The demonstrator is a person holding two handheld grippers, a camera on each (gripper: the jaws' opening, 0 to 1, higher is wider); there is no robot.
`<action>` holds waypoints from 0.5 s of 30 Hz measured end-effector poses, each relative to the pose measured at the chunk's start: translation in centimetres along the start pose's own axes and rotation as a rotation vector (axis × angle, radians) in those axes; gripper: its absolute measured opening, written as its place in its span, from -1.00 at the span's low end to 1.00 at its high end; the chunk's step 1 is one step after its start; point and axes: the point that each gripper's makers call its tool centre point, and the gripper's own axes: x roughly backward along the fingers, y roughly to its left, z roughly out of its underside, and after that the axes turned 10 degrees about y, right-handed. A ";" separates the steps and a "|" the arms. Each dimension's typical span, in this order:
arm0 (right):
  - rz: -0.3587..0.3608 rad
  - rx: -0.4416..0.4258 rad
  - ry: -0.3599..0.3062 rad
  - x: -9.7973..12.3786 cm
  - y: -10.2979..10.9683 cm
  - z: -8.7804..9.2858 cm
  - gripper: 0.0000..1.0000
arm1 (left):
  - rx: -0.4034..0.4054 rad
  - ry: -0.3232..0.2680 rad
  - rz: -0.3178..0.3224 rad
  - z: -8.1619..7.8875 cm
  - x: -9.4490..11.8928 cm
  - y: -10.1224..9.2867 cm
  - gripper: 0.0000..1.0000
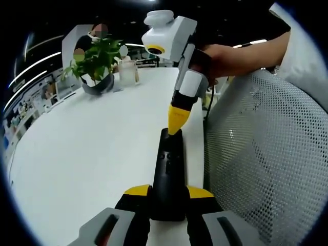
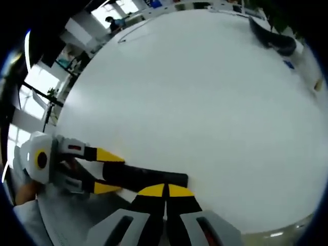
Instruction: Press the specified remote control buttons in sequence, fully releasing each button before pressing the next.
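White worktop point(image 1: 77, 148) with a plant behind, left hand-held gripper point(image 1: 168, 195) clamps the black remote control's point(image 1: 169, 174) near end, long axis pointing away, while the right hand-held gripper point(image 1: 177, 125), jaws together, tips down onto its far buttons.

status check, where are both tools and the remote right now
Left tool shut on remote, holding its near end. Right tool shut, tip on the remote's far end. Plant far back on table, nothing in the way.

Office: white table point(image 1: 92, 148), mesh chair point(image 1: 266, 154), ceiling strip-lights point(image 1: 31, 66).
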 end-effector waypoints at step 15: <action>-0.031 0.051 -0.016 -0.1 1.1 -0.3 -1.00 | -0.002 -0.001 0.001 0.0 0.0 0.1 -0.51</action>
